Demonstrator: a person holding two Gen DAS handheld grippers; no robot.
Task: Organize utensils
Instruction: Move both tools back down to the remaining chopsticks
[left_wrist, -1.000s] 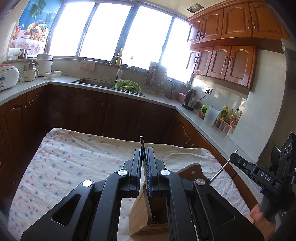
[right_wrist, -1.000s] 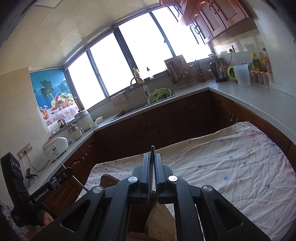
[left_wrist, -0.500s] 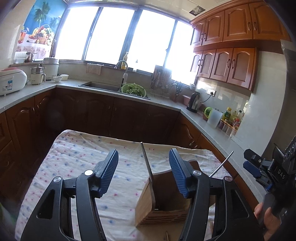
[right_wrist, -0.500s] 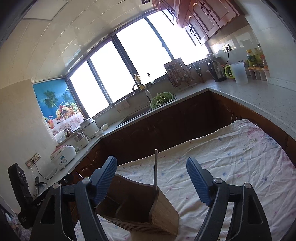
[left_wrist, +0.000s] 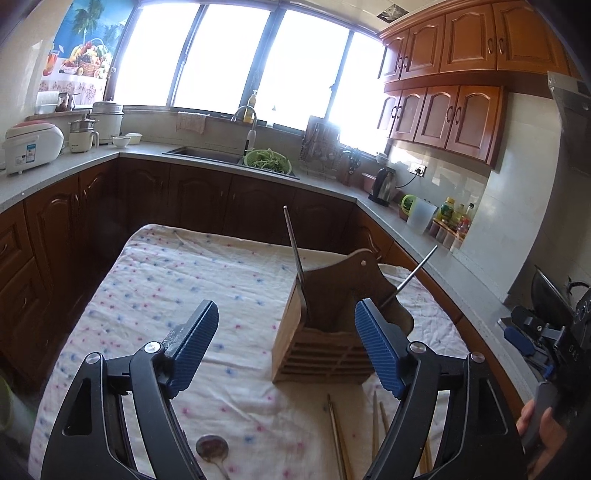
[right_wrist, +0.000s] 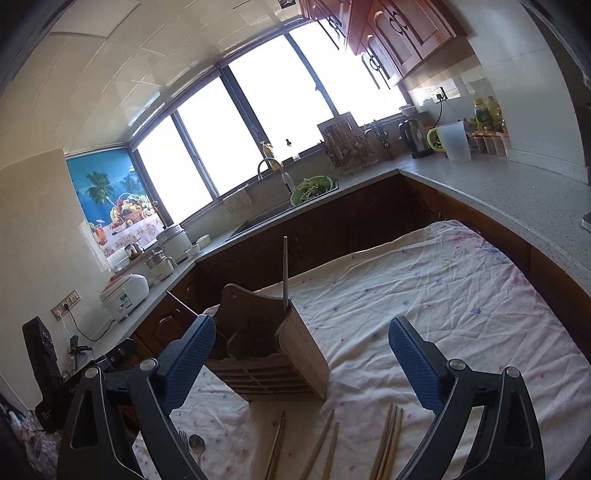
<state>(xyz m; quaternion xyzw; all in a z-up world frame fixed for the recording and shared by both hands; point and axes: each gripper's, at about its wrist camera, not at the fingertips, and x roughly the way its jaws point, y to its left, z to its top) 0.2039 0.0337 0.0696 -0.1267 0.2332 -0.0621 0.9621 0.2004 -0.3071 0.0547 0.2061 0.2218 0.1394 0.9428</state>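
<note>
Both grippers hang above the cloth-covered counter (left_wrist: 155, 288) with fingers spread wide, grasping nothing. The left gripper (left_wrist: 286, 345) and the right gripper (right_wrist: 303, 363) each face the wooden holder (left_wrist: 325, 332), which stands upright on the cloth. A metal utensil (left_wrist: 293, 251) stands in the holder's near corner, and a second handle (left_wrist: 413, 273) leans out of its far side. Wooden chopsticks (right_wrist: 321, 443) and a spoon (left_wrist: 212, 448) lie loose on the cloth just in front of the holder.
</note>
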